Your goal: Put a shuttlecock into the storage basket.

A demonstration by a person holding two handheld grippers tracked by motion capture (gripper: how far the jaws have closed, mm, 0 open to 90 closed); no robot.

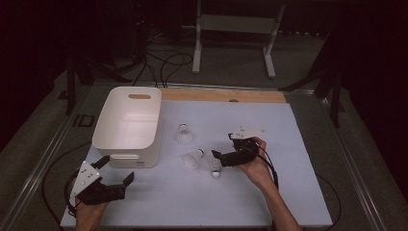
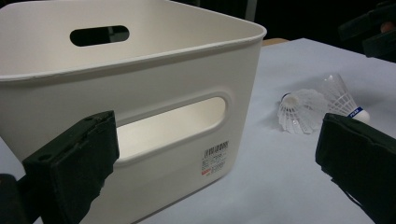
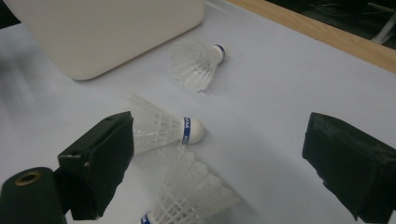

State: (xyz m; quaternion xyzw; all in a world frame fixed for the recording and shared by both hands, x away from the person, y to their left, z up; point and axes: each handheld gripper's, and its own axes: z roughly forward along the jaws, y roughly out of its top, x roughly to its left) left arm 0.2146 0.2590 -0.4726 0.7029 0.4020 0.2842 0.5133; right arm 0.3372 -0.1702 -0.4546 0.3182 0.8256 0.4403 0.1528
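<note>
A white bin [image 1: 127, 125] with handle slots stands at the left of the white table sheet [image 1: 269, 192]. Three white shuttlecocks lie to its right: one far [image 1: 184, 134], one in the middle [image 1: 193, 159], one nearest [image 1: 215, 167]. My right gripper [image 1: 224, 145] is open, just right of the nearest two. In the right gripper view its jaws [image 3: 219, 140] frame the middle shuttlecock [image 3: 159, 128] and the near one [image 3: 194, 196], touching neither. My left gripper [image 1: 115, 169] is open in front of the bin, facing its near wall [image 2: 140, 93] with nothing held.
A wooden strip [image 1: 223, 95] runs along the table's far edge. Beyond it stand a white frame [image 1: 235, 29] and cables on the floor. Metal rails border the table on both sides. Bare sheet lies at the front and right.
</note>
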